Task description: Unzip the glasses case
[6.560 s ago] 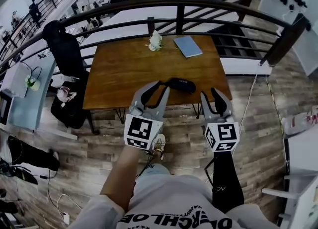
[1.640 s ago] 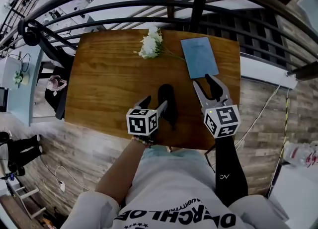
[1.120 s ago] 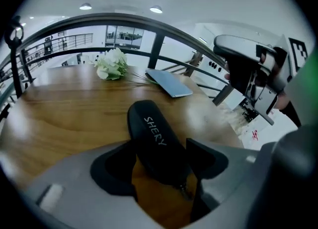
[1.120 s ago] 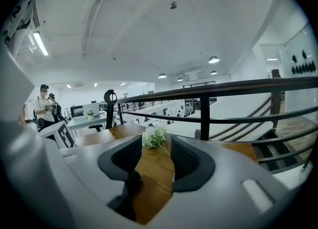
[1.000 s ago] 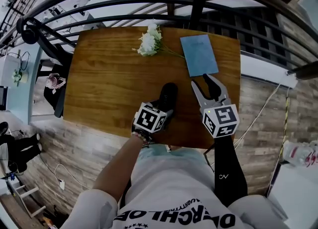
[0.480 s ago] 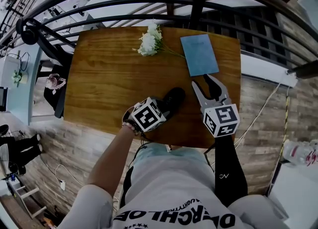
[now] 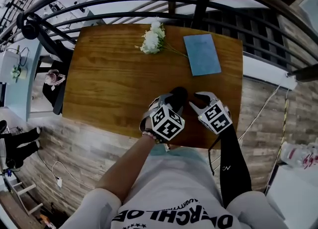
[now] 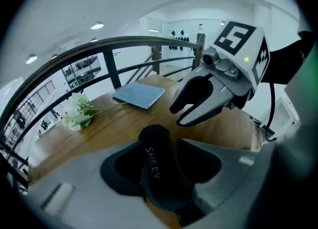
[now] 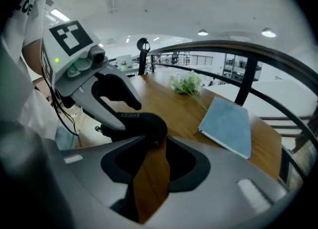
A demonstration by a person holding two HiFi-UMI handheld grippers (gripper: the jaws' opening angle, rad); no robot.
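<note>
Case (image 7: 178, 95) sits at 5 o'clock on the table (image 7: 109, 74), near the edge, clamped in the left gripper (image 7: 168, 105). Right gripper (image 7: 194, 101) is at its 3 o'clock. Its jaws are part open and have just been closing, with the case end at their tips and nothing pinched. Likely a light, semi-stiff shell. Take the tiny pull (image 9: 155, 143), which is probably slippery.

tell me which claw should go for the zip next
Right. The left claw is clamped on the glasses case; the right claw, jaws just closing, is free, with the case's end at its tips.
</note>
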